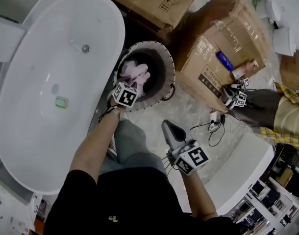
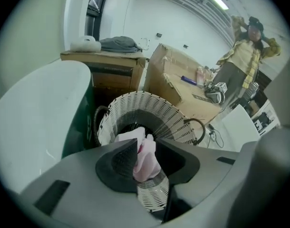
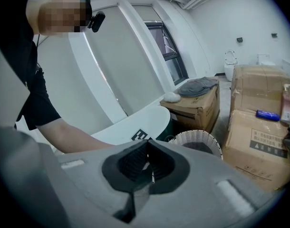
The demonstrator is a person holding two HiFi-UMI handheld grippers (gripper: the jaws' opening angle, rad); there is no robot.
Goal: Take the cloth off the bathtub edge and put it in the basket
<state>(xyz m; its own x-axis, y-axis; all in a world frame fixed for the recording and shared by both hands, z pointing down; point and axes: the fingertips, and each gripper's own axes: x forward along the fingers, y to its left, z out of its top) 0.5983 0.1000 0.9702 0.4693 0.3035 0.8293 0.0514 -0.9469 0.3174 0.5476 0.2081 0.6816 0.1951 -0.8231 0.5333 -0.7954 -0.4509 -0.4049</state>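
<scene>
White bathtub fills the left of the head view. Big cardboard box on the floor to the right, taped. Round white woven basket stands on the floor between the two, just beside the tub wall. Left gripper points down over the basket mouth, jaws slightly parted and pinching the pink cloth, which hangs inside the basket rim. Right gripper is held nearer the person, well apart from the basket, jaws pressed together, nothing between them.
</scene>
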